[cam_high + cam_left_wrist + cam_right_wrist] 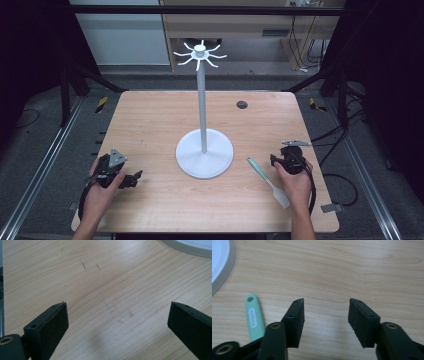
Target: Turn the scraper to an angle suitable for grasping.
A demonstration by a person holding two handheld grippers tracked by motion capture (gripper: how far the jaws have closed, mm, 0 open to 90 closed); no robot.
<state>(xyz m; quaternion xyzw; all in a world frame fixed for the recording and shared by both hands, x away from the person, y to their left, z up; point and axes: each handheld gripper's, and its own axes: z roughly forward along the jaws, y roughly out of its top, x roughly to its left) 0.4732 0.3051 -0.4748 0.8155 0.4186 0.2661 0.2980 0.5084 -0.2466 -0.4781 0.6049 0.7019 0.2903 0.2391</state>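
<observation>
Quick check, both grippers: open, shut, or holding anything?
Left gripper: open, jaws wide apart over bare table, holding nothing.
Right gripper: open, empty; the spatula lies beside it.

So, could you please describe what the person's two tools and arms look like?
Both tools are black. The left tool carries a grey three-cornered plate, as does the right tool. Each has two flat, rectangular black jaws with small holes and brass-coloured fittings at the base. A black cable trails from each. The forearms are bare, with no sleeves.

Both tools [115,315] [325,315] gaping, low.
</observation>
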